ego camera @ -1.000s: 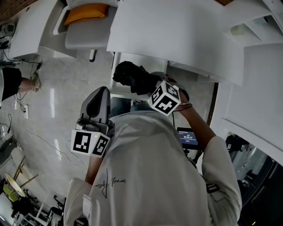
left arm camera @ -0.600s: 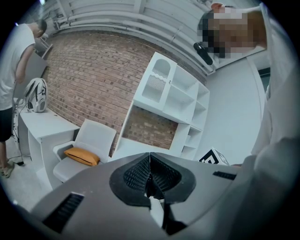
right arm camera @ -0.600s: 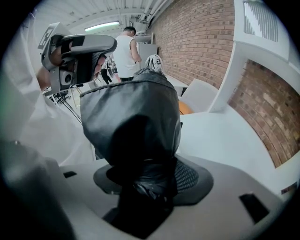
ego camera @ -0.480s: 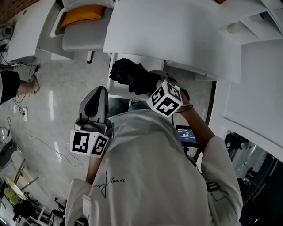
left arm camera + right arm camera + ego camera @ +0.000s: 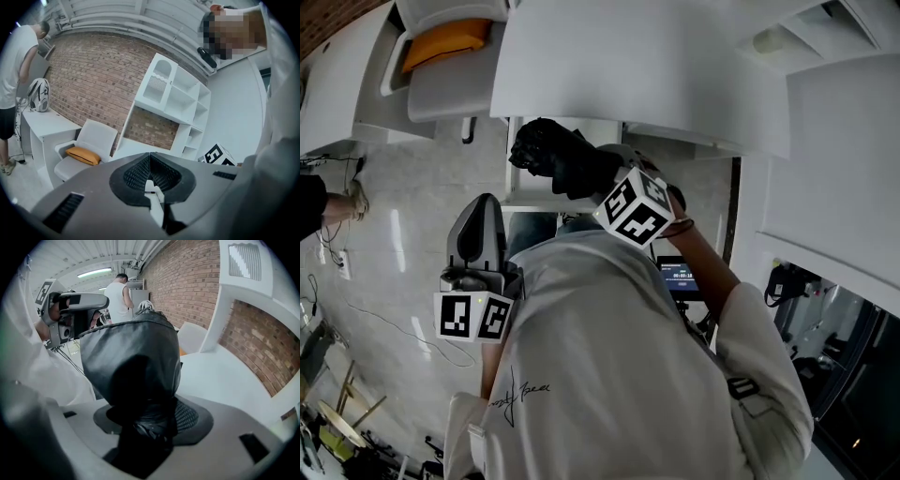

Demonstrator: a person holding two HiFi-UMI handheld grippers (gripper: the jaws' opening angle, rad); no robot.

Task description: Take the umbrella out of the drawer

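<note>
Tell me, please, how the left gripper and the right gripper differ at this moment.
The right gripper is clamped on a black folded umbrella, while the left gripper has its jaws together with nothing between them. In the head view, the right gripper is held farther forward, under the edge of the white desk. The left gripper sits back beside the person's shirt. Both are grey and shut.

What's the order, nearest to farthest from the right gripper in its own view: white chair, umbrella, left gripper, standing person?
1. The umbrella: clamped in the right gripper, dead centre.
2. The left gripper: close by, upper left.
3. The white chair: beyond the umbrella, just to its right.
4. The standing person: far back, top centre.
</note>
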